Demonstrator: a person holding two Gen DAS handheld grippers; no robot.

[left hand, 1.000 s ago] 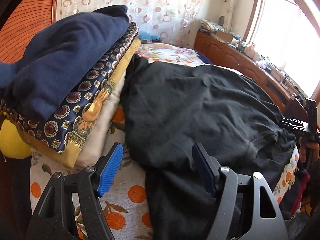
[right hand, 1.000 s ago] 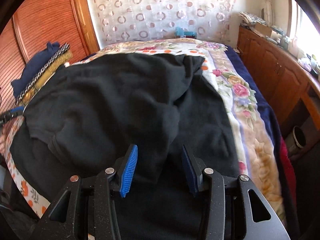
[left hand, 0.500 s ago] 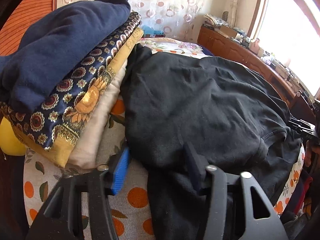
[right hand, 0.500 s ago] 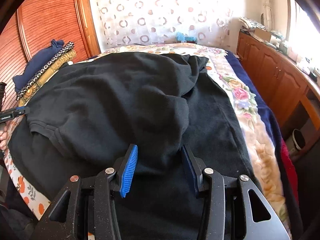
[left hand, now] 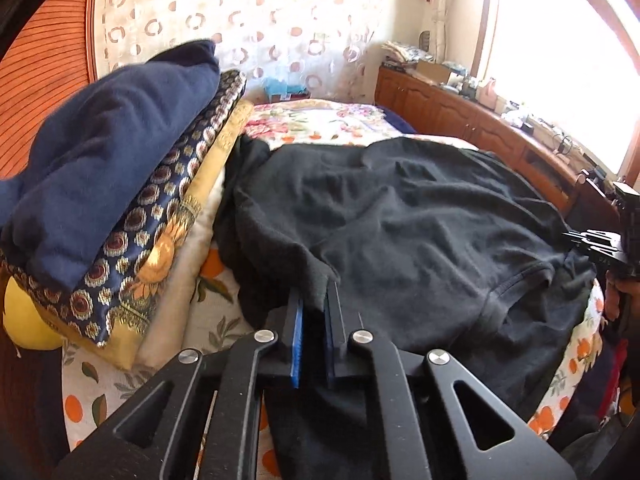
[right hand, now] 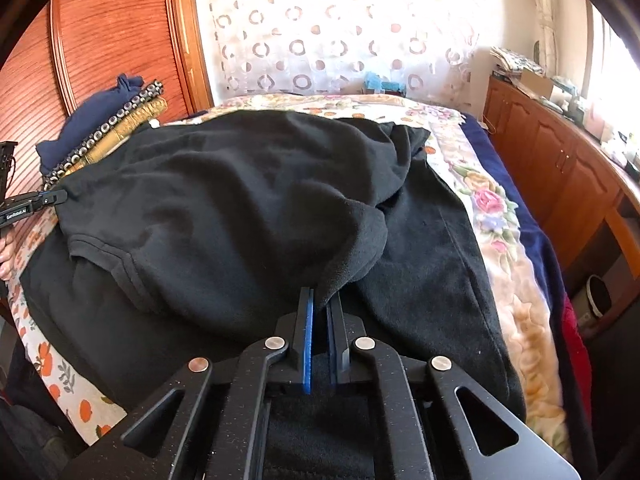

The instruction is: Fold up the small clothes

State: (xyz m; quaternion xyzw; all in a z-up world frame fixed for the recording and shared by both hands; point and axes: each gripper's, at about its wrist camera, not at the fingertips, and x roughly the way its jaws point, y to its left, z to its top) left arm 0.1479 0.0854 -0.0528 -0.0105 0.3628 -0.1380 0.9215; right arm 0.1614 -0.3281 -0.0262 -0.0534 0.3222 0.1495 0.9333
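A black shirt [left hand: 400, 216] lies spread over the bed, on top of another black garment [right hand: 432, 264]. My left gripper [left hand: 314, 302] is shut on a pinch of the black shirt's near left edge. My right gripper [right hand: 322, 300] is shut on a fold of the same shirt [right hand: 248, 200] at its near right edge. The shirt's ribbed collar [right hand: 124, 264] points toward the bed's near side. The right gripper also shows at the right edge of the left wrist view [left hand: 596, 240], and the left gripper at the left edge of the right wrist view [right hand: 28, 204].
A stack of folded textiles [left hand: 120, 184], navy on top, sits on the bed's left side, beside a yellow object [left hand: 24, 320]. A floral bedspread [right hand: 492, 216] covers the bed. Wooden cabinets [right hand: 560, 160] run along the right under a window. A wooden wardrobe [right hand: 112, 32] stands behind.
Both grippers have closed from open onto the black shirt's near edge. The fabric now rises into a pinch between each pair of pads.
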